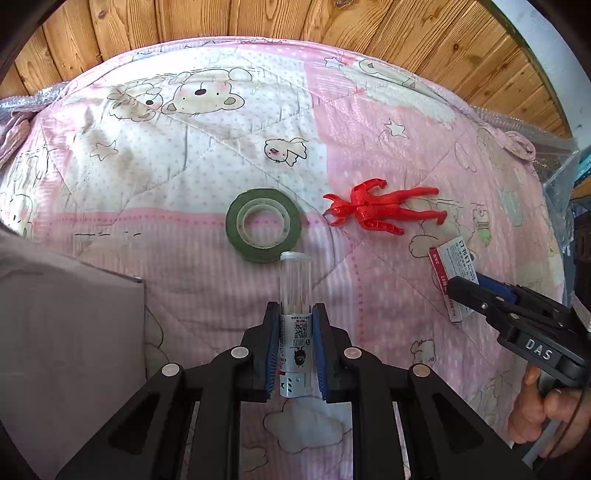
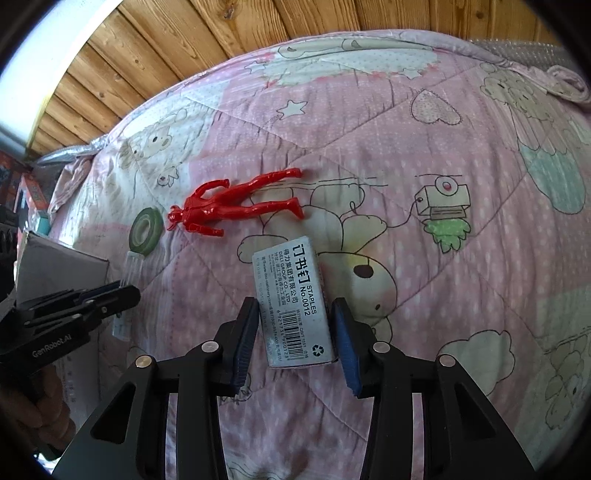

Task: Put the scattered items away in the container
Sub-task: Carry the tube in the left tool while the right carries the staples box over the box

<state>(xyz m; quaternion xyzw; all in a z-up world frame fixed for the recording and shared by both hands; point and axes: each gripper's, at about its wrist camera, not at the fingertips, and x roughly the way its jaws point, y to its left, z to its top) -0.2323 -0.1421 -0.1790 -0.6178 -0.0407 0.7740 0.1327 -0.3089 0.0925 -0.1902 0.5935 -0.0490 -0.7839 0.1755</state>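
A small white tube with a clear cap [image 1: 294, 280] is clamped between the blue pads of my left gripper [image 1: 295, 308], which is shut on it just above the pink quilt [image 1: 207, 280]. My right gripper [image 2: 294, 302] is open and straddles a grey staples box [image 2: 288, 280] lying on the quilt, with a thin gap at the left pad. A red toy figure [image 1: 384, 210] [image 2: 236, 206] and a green tape roll [image 1: 263, 225] [image 2: 146, 230] lie farther out. The grey container [image 1: 55, 317] [image 2: 55, 266] sits at the left.
Wooden floor boards [image 1: 258, 18] lie beyond the quilt's far edge. Bubble wrap [image 1: 546, 147] pokes out at the quilt's right corner. A hand [image 1: 543, 413] holds the right gripper's handle at the lower right of the left wrist view.
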